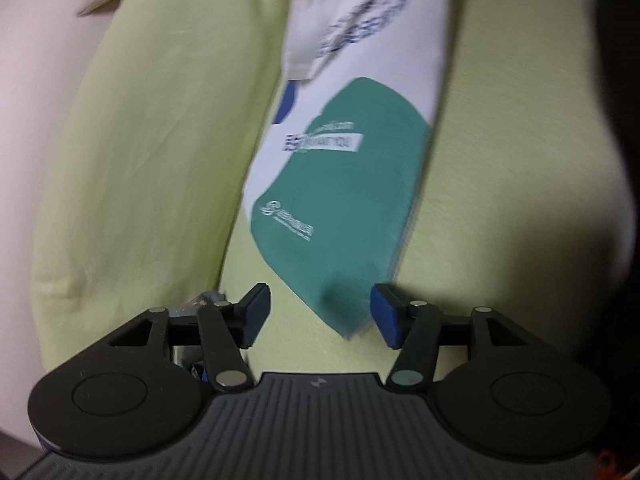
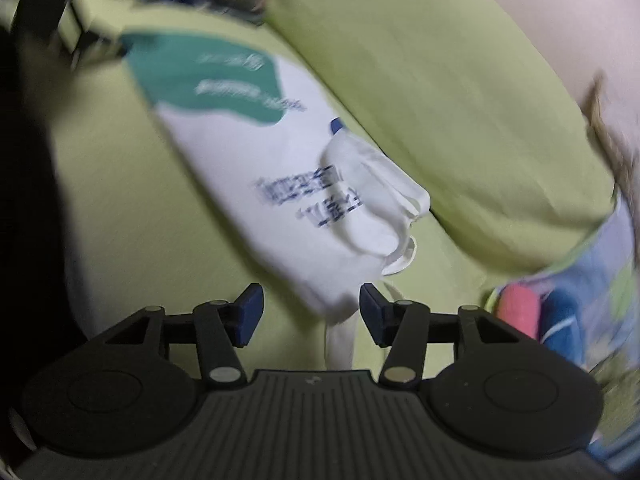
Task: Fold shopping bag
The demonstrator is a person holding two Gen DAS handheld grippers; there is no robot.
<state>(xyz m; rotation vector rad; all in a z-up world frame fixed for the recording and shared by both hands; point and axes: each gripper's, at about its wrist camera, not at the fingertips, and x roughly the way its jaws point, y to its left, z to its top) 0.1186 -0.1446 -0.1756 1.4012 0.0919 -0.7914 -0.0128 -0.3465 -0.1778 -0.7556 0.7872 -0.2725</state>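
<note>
Although both views are smeared by blur, the shopping bag [image 1: 352, 168] shows as a long narrow strip of white cloth with a green patch at one end and dark print near the other, lying flat on a pale green sheet [image 1: 500, 180]; it looks already doubled lengthwise, though I cannot count the layers. It reads as light, limp fabric that will sag and slide, so I judge the corners and edges the best holds. The left gripper [image 1: 320, 316] hangs with jaws wide apart, empty, straddling the green corner. The right gripper [image 2: 312, 312] is likewise spread and empty at the white end, where the handle loops [image 2: 372, 208] lie bunched (one strap trails beneath it). The print is unreadable, and the colourful cloth [image 2: 580, 308] at the right is cut off.
</note>
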